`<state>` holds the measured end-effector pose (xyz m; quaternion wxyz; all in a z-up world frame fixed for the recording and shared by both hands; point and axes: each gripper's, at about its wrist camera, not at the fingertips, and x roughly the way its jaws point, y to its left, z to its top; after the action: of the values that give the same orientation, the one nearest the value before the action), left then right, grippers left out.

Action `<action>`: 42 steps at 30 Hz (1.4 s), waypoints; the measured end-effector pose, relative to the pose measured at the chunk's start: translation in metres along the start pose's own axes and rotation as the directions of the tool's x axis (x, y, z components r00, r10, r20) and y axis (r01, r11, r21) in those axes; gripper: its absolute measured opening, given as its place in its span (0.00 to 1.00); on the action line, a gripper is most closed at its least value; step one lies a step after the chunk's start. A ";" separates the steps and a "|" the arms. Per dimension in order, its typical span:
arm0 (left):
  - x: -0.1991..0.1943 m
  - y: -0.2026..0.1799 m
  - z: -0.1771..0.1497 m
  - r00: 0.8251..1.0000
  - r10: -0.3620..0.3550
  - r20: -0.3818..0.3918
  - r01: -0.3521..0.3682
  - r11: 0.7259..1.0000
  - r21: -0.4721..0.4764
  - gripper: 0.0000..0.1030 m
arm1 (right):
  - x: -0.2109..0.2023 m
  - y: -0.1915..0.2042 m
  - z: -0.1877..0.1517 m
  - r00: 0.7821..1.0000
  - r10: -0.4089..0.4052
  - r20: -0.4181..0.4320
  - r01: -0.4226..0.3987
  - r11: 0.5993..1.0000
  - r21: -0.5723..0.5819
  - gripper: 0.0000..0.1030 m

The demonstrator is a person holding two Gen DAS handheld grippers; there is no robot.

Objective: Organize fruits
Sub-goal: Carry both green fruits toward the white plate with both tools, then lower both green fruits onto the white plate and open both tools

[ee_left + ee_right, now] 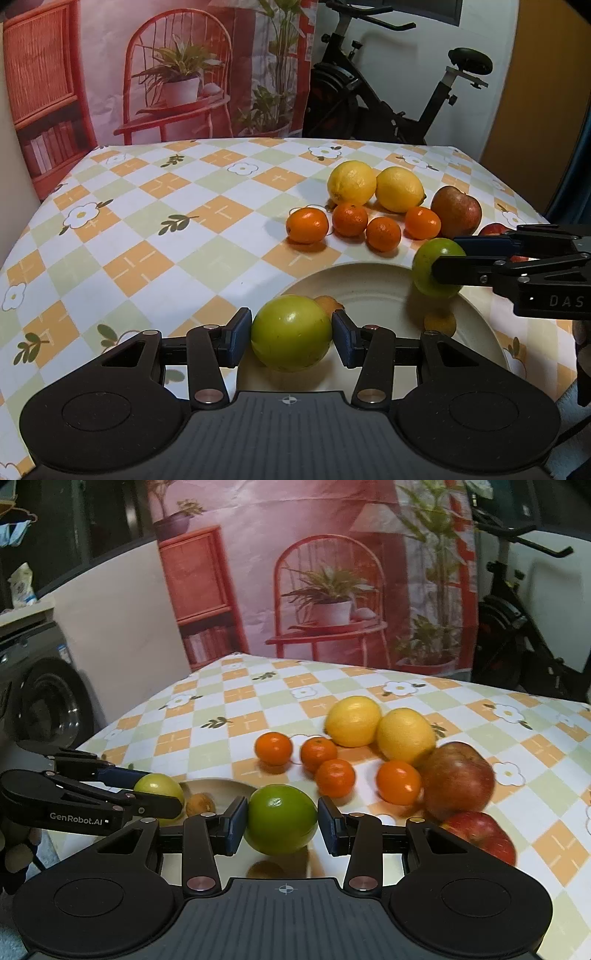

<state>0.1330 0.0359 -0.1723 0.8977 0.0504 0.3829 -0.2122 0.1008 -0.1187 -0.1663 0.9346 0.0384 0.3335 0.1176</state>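
- Two green fruits are held at once, one in each gripper, both over the pale plate (476, 314); my guess is that the green ones are being gathered there as one group.
- The left gripper (291, 334) is clamped on a yellow-green fruit (291, 332), pads pressing its two sides, near the plate's rim at about 8 o'clock. It sits low over the plate, which suggests it is about to be set down or has only just been lifted; I cannot tell which.
- The right gripper (282, 819) is clamped on a darker green fruit (282, 818) at about 2 o'clock on the plate as the left camera sees it. The sideways hold across the widest part keeps a round fruit from rolling out.
- A small brownish fruit (200, 805) lies on the plate beside the left gripper's fingers; another small orange-brown one (439, 323) lies beneath the right gripper.
- On the checked tablecloth (147, 221), beyond the plate toward 12 o'clock, four small oranges (349, 218) lie in a loose row, with two lemons (399, 189) just behind them, touching each other.
- Two red apples (458, 779) sit at the right end of that cluster, the nearer one close to the right gripper.
- Those fruits look already grouped by kind, so the sorting seems well along.
- Releasing on a shallow plate risks a roll toward the rim.
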 end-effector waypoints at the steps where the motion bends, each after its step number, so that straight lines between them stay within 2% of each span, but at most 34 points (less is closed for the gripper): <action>1: -0.001 0.001 0.000 1.000 -0.005 -0.002 0.005 1.000 -0.002 0.49 | 0.001 0.002 0.000 1.000 0.007 -0.001 -0.007 1.000 -0.006 0.37; 11: -0.002 0.003 0.000 1.000 -0.026 0.001 0.026 0.999 -0.020 0.49 | 0.020 0.011 -0.002 0.998 0.028 -0.052 -0.030 0.999 -0.036 0.38; 13: -0.003 0.003 0.000 1.000 -0.025 0.007 0.026 0.999 -0.026 0.50 | 0.018 0.011 -0.002 0.998 0.029 -0.048 -0.030 0.999 -0.035 0.40; 20: -0.010 0.005 0.002 0.999 -0.010 0.031 0.012 0.999 -0.042 0.50 | 0.003 0.007 0.002 1.000 0.005 -0.026 -0.005 1.000 -0.027 0.43; 28: -0.022 0.004 -0.005 0.998 0.035 0.056 -0.032 0.998 -0.058 0.50 | -0.010 0.005 -0.007 0.998 -0.037 -0.047 0.036 0.999 -0.035 0.43; 36: -0.027 0.008 -0.009 0.996 0.049 0.069 -0.043 0.996 -0.077 0.50 | -0.012 -0.005 -0.015 0.992 -0.096 -0.080 0.095 0.995 -0.013 0.43; 38: -0.026 0.008 -0.009 0.996 0.049 0.070 -0.044 0.996 -0.075 0.50 | -0.008 -0.006 -0.016 0.989 -0.105 -0.101 0.103 0.994 -0.021 0.37; 39: -0.026 0.008 -0.009 0.996 0.047 0.071 -0.042 0.996 -0.073 0.50 | -0.006 -0.006 -0.017 0.988 -0.106 -0.113 0.103 0.994 -0.029 0.28; 42: -0.026 0.007 -0.010 0.996 0.045 0.074 -0.040 0.997 -0.068 0.50 | 0.001 -0.004 -0.019 0.984 -0.095 -0.148 0.088 0.995 -0.050 0.12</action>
<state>0.1135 0.0531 -0.1612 0.9170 0.0208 0.3545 -0.1818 0.0903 -0.1226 -0.1827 0.9119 -0.0063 0.4016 0.0843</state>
